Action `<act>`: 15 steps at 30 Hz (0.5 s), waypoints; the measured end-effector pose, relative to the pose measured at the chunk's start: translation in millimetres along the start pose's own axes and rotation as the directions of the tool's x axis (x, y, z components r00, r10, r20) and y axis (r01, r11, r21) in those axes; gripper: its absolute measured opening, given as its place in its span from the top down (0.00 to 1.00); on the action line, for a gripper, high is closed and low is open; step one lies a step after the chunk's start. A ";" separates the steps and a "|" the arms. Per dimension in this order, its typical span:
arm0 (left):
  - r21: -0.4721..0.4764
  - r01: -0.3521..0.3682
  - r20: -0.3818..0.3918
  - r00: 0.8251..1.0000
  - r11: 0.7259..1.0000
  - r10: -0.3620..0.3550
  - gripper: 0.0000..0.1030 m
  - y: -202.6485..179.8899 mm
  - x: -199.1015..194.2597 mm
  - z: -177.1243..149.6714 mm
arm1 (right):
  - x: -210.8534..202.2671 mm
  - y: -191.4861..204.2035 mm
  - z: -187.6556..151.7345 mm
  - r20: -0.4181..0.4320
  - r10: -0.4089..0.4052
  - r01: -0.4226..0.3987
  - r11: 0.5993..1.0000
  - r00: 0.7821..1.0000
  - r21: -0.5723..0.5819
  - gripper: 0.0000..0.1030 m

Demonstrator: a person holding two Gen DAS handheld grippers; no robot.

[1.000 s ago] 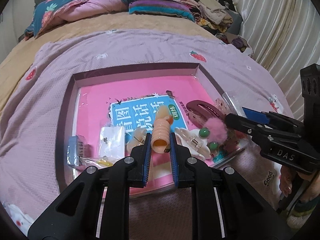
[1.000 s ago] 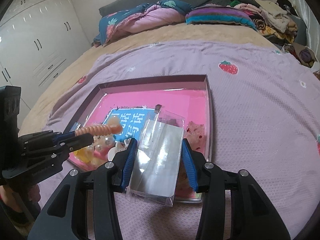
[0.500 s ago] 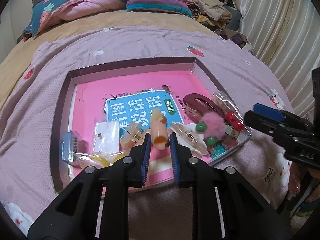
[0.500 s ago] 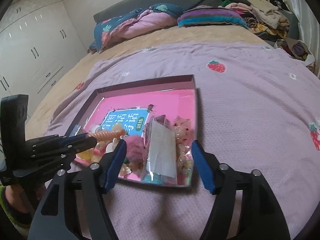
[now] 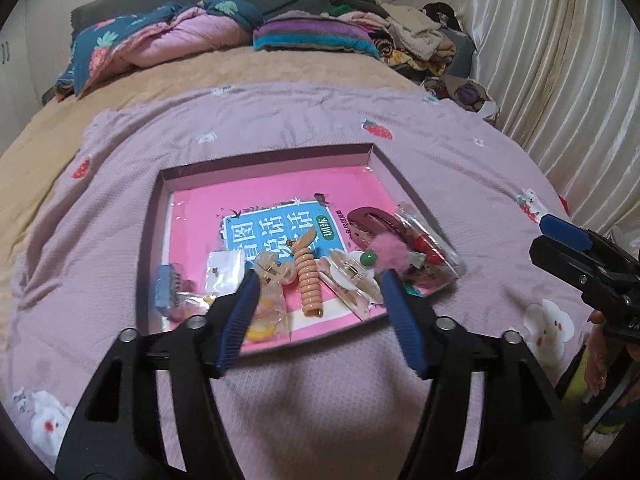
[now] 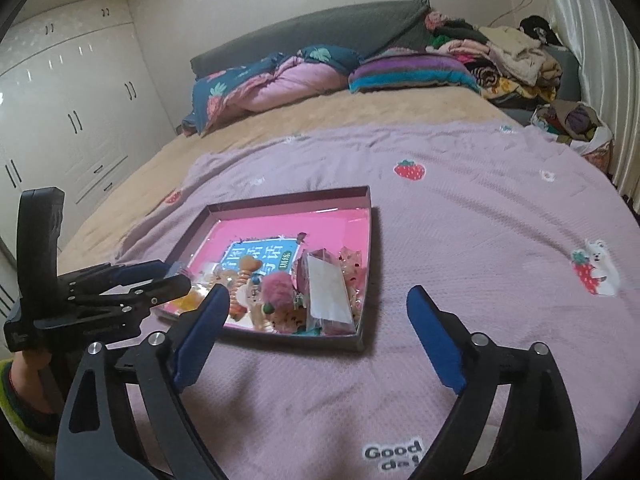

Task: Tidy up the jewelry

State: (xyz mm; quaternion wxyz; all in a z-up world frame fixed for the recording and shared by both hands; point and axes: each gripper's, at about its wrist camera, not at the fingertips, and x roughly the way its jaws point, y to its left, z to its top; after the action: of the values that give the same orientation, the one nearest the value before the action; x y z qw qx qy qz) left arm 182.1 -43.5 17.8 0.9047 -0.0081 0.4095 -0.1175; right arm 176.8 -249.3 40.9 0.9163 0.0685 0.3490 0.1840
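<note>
Left gripper [image 5: 320, 316]: matte black angular arms, blue ribbed pads on the finger [image 5: 238, 320] inner faces, silver screw heads at the joints. Right gripper [image 6: 320, 336]: same build, blue pads, silver screws; white lettering at 3 o'clock in the left wrist view. Bare skin of a hand [image 5: 596, 360] shows beneath it.

A lilac blanket [image 5: 280, 132] printed with strawberries and small white animals covers the near part of the bed, over a tan bedspread [image 6: 360, 116] that reaches the far end. Against the dark grey headboard [image 6: 312, 32] lie a folded navy-and-pink quilt [image 5: 168, 36] and, to its right, a striped purple-and-teal pillow [image 6: 412, 72]. A heap of clothes [image 6: 504, 56] fills the far right corner (beside pale pleated curtains [image 5: 560, 64]). White wardrobe doors [image 6: 68, 112] with dark handles line the left wall.
</note>
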 end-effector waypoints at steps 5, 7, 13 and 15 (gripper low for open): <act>-0.005 -0.004 0.050 0.999 1.000 0.004 0.23 0.0 -30.7 -8.8 | -19.8 9.9 -6.7 0.024 -0.004 0.004 0.999 1.000 -0.032 0.10; -0.009 -0.017 0.068 0.998 1.000 0.018 0.17 -0.3 -42.3 -15.6 | -27.6 14.2 -11.6 0.036 -0.005 0.006 0.999 0.999 -0.043 0.07; -0.029 -0.031 0.089 0.995 0.999 0.034 0.09 1.1 -63.6 -36.8 | -43.1 26.2 -25.7 0.058 -0.009 0.012 0.998 0.998 -0.059 0.05; -0.040 -0.027 0.087 0.996 0.999 0.030 0.09 3.1 -65.7 -42.6 | -47.3 30.7 -32.3 0.061 -0.003 0.007 0.998 0.998 -0.058 0.04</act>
State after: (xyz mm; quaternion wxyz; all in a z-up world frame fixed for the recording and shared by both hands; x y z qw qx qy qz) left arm 109.3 -22.6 37.7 0.9230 -0.0248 0.3718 -0.0962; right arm 113.8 -239.2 53.6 0.9286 0.0463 0.3155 0.1897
